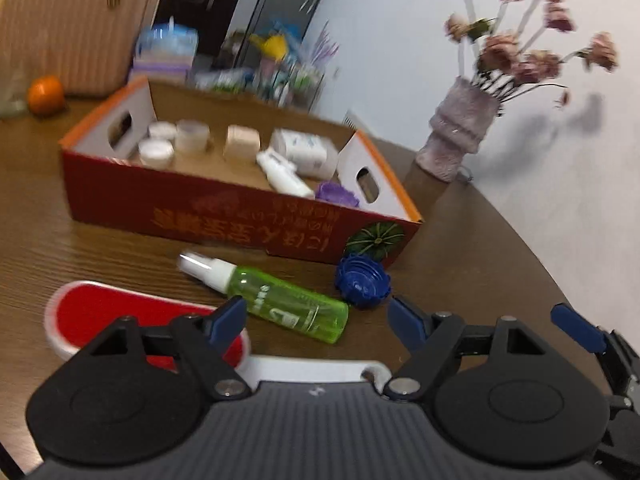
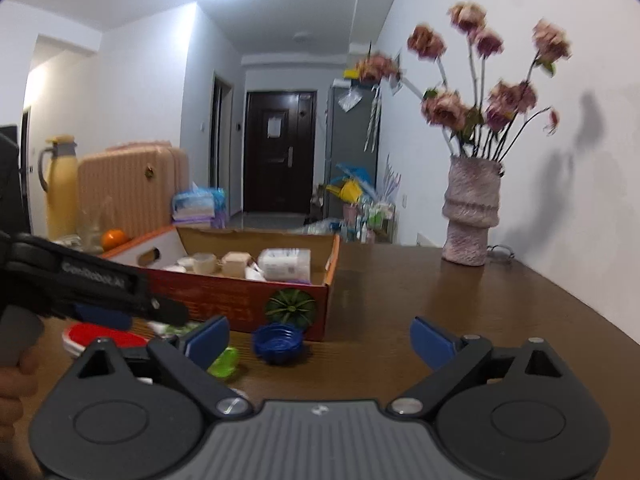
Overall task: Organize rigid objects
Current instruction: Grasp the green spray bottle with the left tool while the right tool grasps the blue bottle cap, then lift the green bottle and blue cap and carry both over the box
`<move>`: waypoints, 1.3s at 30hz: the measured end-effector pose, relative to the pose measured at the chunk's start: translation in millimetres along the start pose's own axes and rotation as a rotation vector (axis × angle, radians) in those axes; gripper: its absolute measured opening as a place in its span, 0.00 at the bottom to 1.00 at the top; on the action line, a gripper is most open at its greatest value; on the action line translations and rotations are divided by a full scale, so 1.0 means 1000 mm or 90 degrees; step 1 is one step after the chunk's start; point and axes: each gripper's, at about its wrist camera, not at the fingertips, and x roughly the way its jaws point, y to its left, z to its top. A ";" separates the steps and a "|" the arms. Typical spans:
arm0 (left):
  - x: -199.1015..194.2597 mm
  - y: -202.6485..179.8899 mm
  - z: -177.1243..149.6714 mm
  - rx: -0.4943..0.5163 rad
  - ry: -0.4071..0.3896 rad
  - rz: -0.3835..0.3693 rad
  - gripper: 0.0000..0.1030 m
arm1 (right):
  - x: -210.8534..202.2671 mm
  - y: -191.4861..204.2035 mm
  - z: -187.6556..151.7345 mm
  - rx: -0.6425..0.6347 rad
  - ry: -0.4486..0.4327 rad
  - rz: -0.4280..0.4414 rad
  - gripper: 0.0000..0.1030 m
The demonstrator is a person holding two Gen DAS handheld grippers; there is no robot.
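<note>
A red cardboard box (image 1: pixel 192 208) stands on the brown table and holds white jars, a beige cube, a white packet, a white bottle and a purple ribbed thing. In front of it lie a green spray bottle (image 1: pixel 280 304), a blue ribbed cap (image 1: pixel 362 282) and a red-and-white paddle-shaped thing (image 1: pixel 100 316). My left gripper (image 1: pixel 318 316) is open and empty, just short of the green bottle. My right gripper (image 2: pixel 320 340) is open and empty, facing the blue cap (image 2: pixel 278 344) and the box (image 2: pixel 256 300). The left gripper (image 2: pixel 120 300) shows at the left of the right wrist view.
A vase of pink flowers (image 2: pixel 472 216) stands at the table's far right by the wall. An orange (image 1: pixel 46 94), a pink suitcase (image 1: pixel 76 28) and a yellow jug (image 2: pixel 60 188) are behind the box at left. The table edge curves away on the right.
</note>
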 end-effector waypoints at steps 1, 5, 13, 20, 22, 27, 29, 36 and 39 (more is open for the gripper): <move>0.008 0.000 0.003 -0.003 0.008 0.008 0.78 | 0.011 -0.004 0.001 0.001 0.010 0.009 0.93; 0.041 -0.004 0.011 0.008 0.041 0.051 0.86 | 0.044 -0.013 0.001 0.002 0.040 0.045 0.93; 0.070 0.003 0.014 0.023 0.035 0.128 0.70 | 0.092 -0.012 -0.001 -0.003 0.104 0.101 0.91; 0.055 0.017 0.010 -0.011 0.026 0.090 0.31 | 0.117 -0.002 0.001 -0.007 0.129 0.121 0.84; 0.049 0.020 0.010 -0.026 0.021 0.079 0.30 | 0.124 0.003 0.001 -0.010 0.144 0.120 0.79; 0.015 0.025 0.009 -0.059 -0.021 0.026 0.30 | 0.139 0.021 0.000 -0.038 0.157 0.116 0.73; -0.005 0.025 0.009 -0.056 -0.049 0.001 0.30 | 0.145 0.028 0.000 -0.043 0.164 0.114 0.70; -0.066 0.029 0.012 -0.019 -0.164 -0.012 0.29 | 0.156 0.041 0.000 -0.036 0.174 0.096 0.51; -0.089 0.036 0.008 0.000 -0.198 0.007 0.29 | 0.152 0.045 -0.001 -0.033 0.173 0.085 0.50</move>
